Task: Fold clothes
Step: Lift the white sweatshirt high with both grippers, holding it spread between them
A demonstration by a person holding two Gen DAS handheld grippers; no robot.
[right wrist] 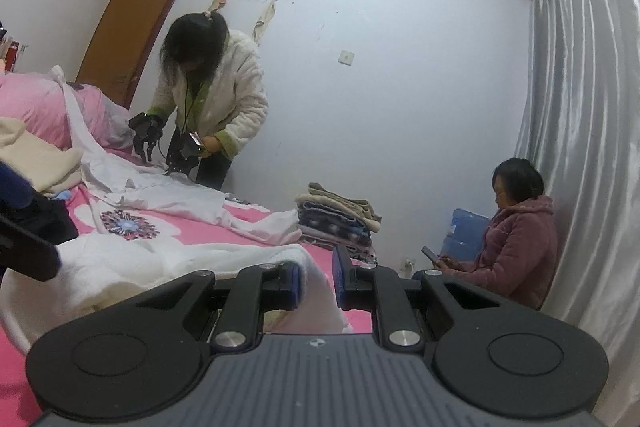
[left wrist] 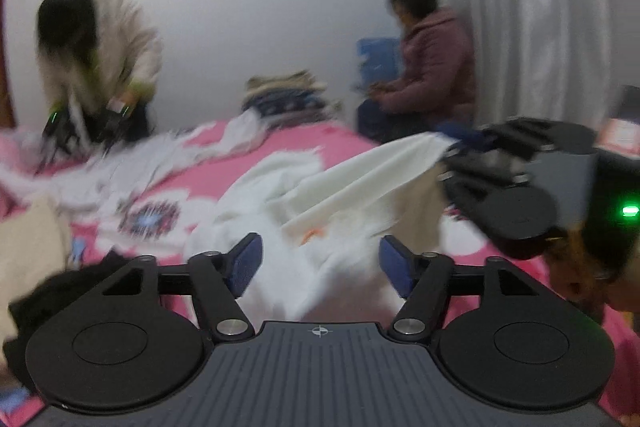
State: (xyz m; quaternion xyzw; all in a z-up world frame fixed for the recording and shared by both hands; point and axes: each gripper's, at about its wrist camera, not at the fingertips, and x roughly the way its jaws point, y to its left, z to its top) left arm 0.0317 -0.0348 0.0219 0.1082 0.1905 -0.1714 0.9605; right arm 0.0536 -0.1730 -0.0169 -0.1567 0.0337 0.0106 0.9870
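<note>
A white garment [left wrist: 304, 195] lies rumpled on the near part of a pink bed [left wrist: 208, 171], and its edge is nipped by the right tool [right wrist: 316, 281], whose blue pads are nearly closed with a fold of the cloth between them. The left tool [left wrist: 320, 263] is held with its jaws wide apart above the garment and nothing is gripped by it. A slip is judged the main risk: only a thin margin of cloth appears to be pinched, so a pull could draw it free and let the raised flap [left wrist: 372, 167] collapse. A second layer could also be caught if the left tool is closed on the bunched heap, which would spoil the fold. The garment looks soft, fleecy and thick, with limp creases; the bed cover is smooth and printed with flowers [right wrist: 128, 225]. Folded clothes [right wrist: 340, 219] are stacked at the far edge.
</note>
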